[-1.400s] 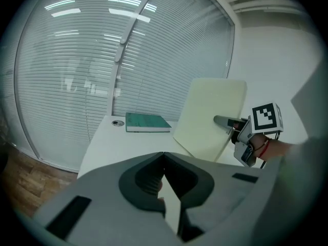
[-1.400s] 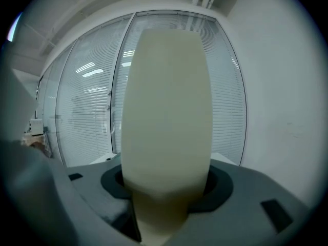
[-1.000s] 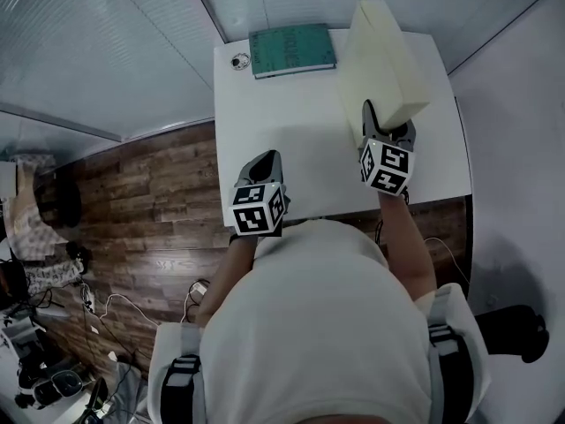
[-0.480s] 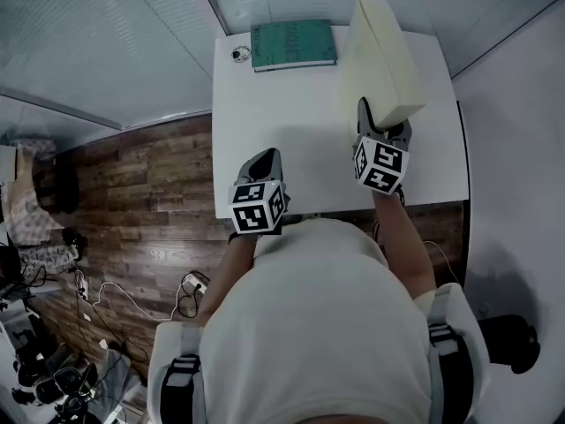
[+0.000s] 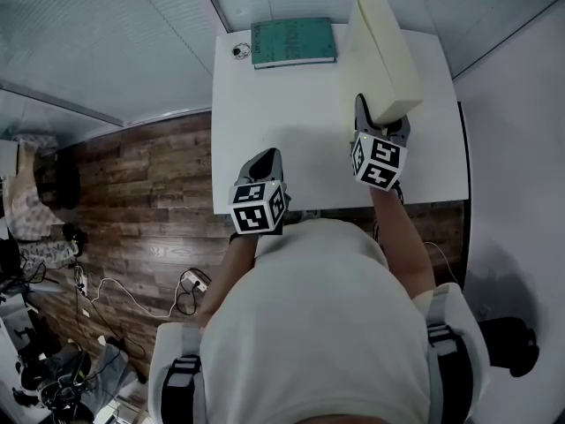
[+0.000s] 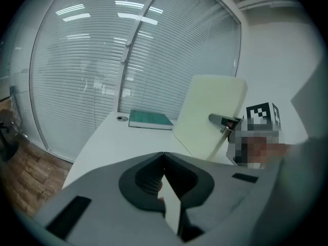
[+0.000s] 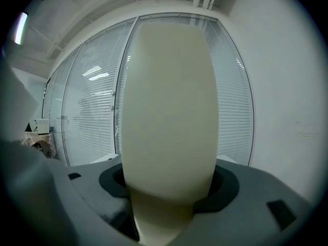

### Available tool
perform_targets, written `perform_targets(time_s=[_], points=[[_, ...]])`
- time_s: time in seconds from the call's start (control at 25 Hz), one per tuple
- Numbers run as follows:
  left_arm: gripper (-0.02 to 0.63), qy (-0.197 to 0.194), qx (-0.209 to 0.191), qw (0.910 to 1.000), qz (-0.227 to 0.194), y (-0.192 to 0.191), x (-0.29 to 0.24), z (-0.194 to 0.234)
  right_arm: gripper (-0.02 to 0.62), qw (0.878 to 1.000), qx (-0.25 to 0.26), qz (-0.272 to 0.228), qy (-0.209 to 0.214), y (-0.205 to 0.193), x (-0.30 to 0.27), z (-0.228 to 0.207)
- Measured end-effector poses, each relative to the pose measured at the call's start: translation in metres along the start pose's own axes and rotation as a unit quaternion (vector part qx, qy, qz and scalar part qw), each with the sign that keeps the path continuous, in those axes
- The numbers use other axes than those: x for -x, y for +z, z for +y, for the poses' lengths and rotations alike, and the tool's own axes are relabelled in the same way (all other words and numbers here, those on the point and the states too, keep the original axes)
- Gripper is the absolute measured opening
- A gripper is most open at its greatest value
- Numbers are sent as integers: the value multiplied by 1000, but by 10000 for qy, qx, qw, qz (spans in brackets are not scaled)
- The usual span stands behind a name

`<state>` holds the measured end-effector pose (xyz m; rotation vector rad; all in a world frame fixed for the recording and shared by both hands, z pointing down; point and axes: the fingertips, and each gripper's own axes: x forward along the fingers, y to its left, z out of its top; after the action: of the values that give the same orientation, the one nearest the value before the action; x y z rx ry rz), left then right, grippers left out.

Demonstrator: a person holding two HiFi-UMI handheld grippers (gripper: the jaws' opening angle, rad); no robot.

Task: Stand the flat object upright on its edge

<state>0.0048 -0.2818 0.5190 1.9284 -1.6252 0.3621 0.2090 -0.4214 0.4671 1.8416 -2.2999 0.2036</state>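
Foam slab (image 5: 384,51) on edge between right hand-held gripper (image 5: 382,120) jaws

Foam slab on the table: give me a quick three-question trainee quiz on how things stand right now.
1. True or false: the right gripper is closed on the near end of the cream foam slab.
2. Pick one. The green book lies: A) under the slab; B) flat at the far edge of the table, left of the slab in the head view; C) between the left gripper's jaws.
3. Fill in: the left gripper has its jaws ____, with nothing between them.

Key: 1 true; 2 B; 3 together.
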Motion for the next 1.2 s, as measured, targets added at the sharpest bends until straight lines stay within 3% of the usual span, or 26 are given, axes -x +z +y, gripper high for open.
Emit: perform_targets(time_s=[0.64, 1.2], points=[[20, -52, 6, 10000, -30, -7, 9, -7, 365, 9995, -27, 26, 307, 1, 10, 6], [20, -275, -89, 9996, 23, -11, 33, 12, 367, 9996, -177, 155, -154, -4, 41, 11]])
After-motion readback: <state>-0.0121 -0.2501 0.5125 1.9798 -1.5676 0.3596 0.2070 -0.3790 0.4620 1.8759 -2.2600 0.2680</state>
